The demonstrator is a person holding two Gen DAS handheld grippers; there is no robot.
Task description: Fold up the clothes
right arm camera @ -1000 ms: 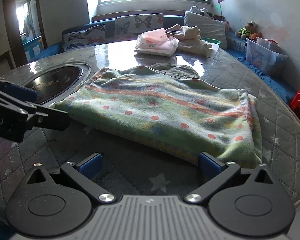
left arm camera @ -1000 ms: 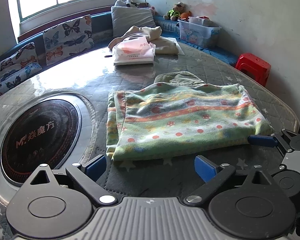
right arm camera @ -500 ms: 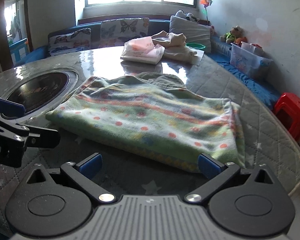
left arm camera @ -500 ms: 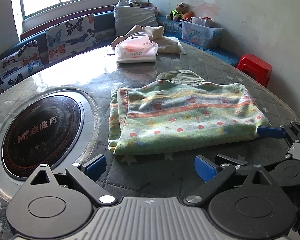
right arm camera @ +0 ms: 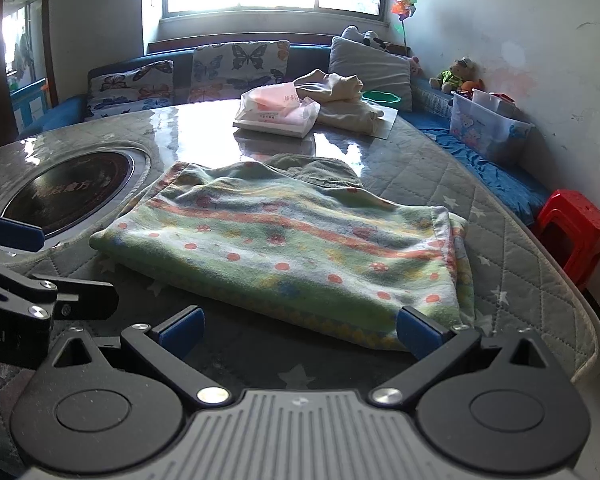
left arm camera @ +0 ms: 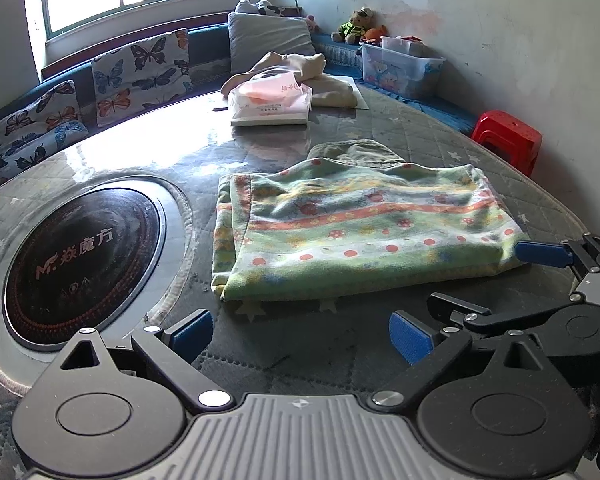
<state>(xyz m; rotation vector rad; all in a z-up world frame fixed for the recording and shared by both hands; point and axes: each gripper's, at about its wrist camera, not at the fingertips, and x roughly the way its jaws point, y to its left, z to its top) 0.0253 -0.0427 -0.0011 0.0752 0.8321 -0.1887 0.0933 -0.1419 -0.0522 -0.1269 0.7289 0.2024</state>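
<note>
Left gripper [left arm camera: 300, 332] wide open, empty, poised just near of the folded green patterned cloth [left arm camera: 364, 236]. Right gripper [right arm camera: 298, 330] equally wide, its right finger at the cloth's near right corner. The cloth lies doubled on the quilted table [right arm camera: 512, 256], an olive garment [right arm camera: 320, 168] peeking out behind. Looks like a pause between folds; next, each gripper needs an edge to pinch.

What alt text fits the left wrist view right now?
A folded green patterned cloth lies on the quilted table, beyond the open left gripper. The open right gripper sits at the cloth's right; a round black cooktop lies left.
</note>
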